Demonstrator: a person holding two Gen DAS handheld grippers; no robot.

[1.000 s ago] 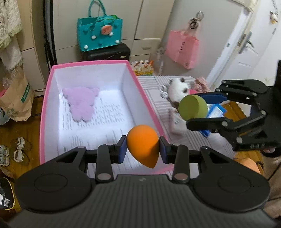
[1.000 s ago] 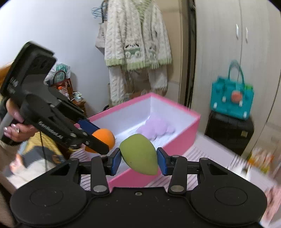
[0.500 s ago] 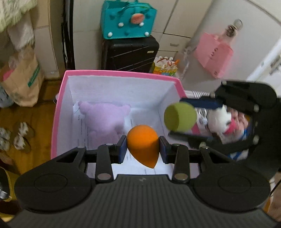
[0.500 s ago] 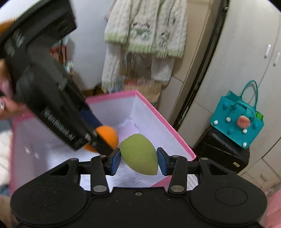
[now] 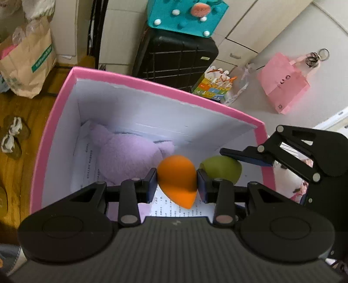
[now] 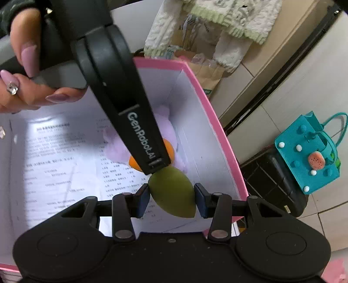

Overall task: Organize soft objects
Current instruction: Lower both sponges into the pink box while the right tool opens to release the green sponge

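2 light, squashy sponges: left hand-held gripper (image 5: 176, 182) pinches the orange sponge (image 5: 177, 179) mid-body, right hand-held gripper (image 6: 172, 198) the green sponge (image 6: 171, 192), above the pink box (image 5: 152, 83).

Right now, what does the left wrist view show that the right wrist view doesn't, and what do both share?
Left only: a pink bag hanging on the wall and shoes on the wood floor. Right only: the hand on the left gripper, and a knit sweater. Both: the pink box, purple plush, orange sponge in the left gripper, green sponge in the right gripper, teal bag.
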